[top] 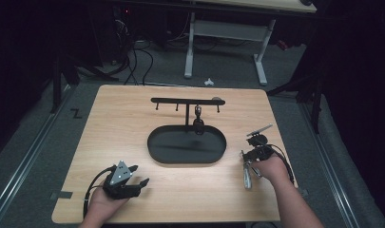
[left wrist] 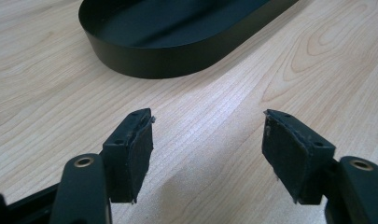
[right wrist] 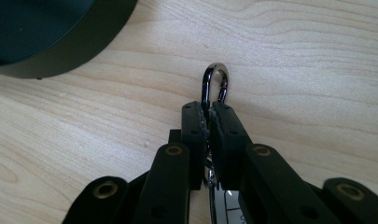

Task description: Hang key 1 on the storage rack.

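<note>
Two claws were out: the right claw (right wrist: 208,116) pinched a metal carabiner (right wrist: 215,84) flat on the desk (right wrist: 294,56), its loop poking past the tips; lifting it straight up looked wise. Left claw (left wrist: 207,149) sat spread, empty.

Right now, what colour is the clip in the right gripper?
Shiny silver metal; the clip shows best in the right gripper view, pinched by the right gripper.
</note>
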`<move>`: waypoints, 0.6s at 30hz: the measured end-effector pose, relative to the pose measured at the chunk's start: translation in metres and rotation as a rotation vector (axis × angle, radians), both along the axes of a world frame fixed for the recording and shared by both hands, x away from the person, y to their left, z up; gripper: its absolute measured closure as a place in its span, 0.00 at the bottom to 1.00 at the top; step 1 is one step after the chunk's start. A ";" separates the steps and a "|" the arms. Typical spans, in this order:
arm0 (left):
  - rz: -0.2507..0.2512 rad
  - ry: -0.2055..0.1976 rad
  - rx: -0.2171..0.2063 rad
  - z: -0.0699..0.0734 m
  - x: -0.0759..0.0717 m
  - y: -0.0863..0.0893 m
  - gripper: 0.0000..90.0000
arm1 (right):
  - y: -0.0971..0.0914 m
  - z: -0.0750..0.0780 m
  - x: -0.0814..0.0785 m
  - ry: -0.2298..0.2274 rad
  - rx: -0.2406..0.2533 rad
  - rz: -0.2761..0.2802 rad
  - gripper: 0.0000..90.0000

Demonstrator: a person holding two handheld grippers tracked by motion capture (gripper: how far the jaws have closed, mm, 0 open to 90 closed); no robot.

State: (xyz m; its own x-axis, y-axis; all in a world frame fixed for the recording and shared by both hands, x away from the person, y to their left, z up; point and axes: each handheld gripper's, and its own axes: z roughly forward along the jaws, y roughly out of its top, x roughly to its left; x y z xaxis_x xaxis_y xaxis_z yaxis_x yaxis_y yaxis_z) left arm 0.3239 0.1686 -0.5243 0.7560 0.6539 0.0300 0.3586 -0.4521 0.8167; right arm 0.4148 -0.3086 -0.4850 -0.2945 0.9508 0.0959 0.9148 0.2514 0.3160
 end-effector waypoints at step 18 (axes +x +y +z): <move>-0.010 0.002 0.012 -0.001 0.000 -0.002 0.38 | -0.024 -0.002 -0.003 -0.014 0.028 -0.097 0.91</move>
